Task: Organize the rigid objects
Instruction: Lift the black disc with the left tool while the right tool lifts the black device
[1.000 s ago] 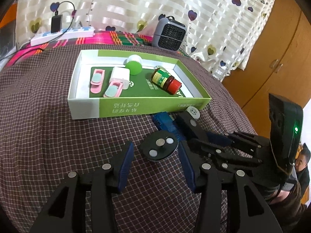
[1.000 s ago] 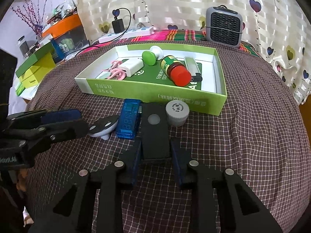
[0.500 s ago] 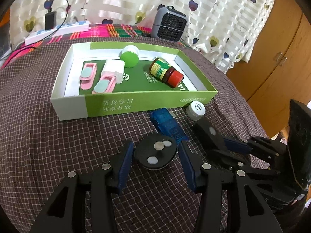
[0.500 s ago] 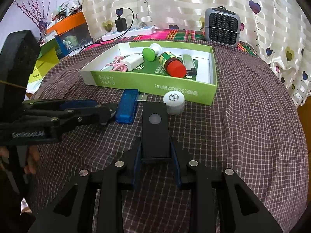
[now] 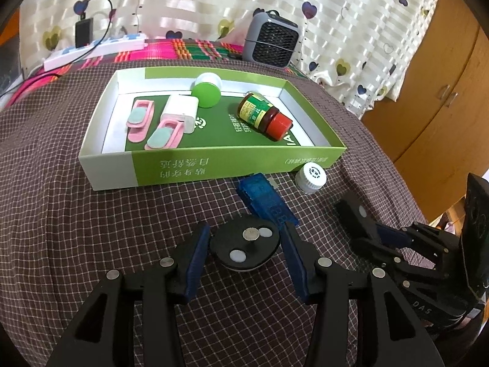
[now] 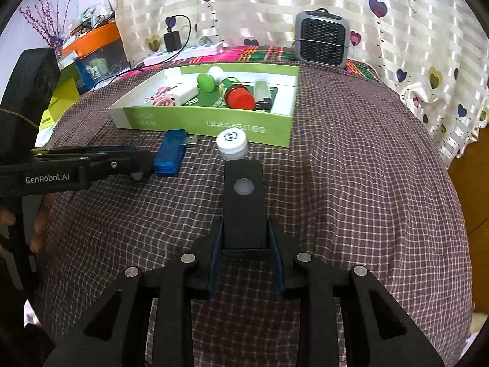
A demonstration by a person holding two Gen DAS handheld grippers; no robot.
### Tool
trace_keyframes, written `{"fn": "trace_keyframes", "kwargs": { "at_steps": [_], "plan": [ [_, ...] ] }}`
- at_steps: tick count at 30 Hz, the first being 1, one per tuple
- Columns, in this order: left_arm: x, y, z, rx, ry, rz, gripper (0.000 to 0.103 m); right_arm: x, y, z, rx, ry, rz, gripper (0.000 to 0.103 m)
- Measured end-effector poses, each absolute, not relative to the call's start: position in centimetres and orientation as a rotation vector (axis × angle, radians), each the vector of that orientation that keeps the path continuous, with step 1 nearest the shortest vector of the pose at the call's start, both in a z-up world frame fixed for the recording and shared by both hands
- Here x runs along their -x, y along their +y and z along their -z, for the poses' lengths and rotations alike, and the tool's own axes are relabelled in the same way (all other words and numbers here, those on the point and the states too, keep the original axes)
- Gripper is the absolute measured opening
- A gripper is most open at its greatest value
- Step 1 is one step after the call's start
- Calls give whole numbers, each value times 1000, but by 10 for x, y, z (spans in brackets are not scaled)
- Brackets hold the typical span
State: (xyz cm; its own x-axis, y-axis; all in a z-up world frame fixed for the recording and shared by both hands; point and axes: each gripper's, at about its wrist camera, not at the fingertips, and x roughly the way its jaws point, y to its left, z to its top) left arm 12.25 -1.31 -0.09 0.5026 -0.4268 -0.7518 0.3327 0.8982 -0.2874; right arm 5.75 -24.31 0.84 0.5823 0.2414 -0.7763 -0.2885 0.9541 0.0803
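A green and white box (image 5: 211, 169) (image 6: 211, 120) on the checked cloth holds pink clips (image 5: 139, 119), a white case (image 5: 180, 111), a green-capped jar (image 5: 206, 91) and a red-capped bottle (image 5: 262, 116). My left gripper (image 5: 244, 252) is open around a black round disc (image 5: 244, 246) on the cloth. My right gripper (image 6: 244, 241) is shut on a black flat block (image 6: 243, 202). A blue USB stick (image 5: 267, 203) (image 6: 171, 153) and a white cap (image 5: 310, 177) (image 6: 231, 143) lie in front of the box.
A grey heater (image 5: 272, 44) (image 6: 322, 42) and a white power strip (image 5: 91, 50) stand behind the box. A lighter (image 6: 262, 93) lies in the box. A wooden cabinet (image 5: 443, 91) is at the right. Boxes and shelves (image 6: 76, 70) stand at the left.
The left gripper has moved in so the disc sits between its fingers. The right gripper has drawn back from the box with the black block, and the white cap is now clear of it.
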Motion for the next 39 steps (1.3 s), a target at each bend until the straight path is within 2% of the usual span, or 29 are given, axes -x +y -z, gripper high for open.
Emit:
{"fn": "trace_keyframes", "kwargs": {
  "at_steps": [11, 13, 15, 17, 29, 31, 35, 39],
  "plan": [
    [-120, -14, 1, 106, 927, 452, 47, -60, -256, -7, -1, 906, -316, 30],
    [-120, -14, 1, 103, 927, 450, 47, -62, -256, -8, -2, 905, -317, 31],
    [-119, -15, 1, 100, 926, 448, 47, -66, -253, -8, 0, 906, -323, 40],
    [-119, -15, 1, 101, 926, 448, 47, -70, -250, -7, 10, 907, -323, 43],
    [-118, -15, 1, 96, 923, 446, 47, -75, -246, -8, 33, 908, -311, 43],
    [-119, -15, 0, 93, 922, 444, 47, -75, -246, -8, 36, 907, -309, 43],
    [-120, -14, -1, 95, 922, 443, 47, -74, -247, -8, 32, 905, -311, 33],
    [-118, -14, -1, 82, 920, 441, 47, -73, -247, -8, 38, 903, -310, 29]
  ]
}}
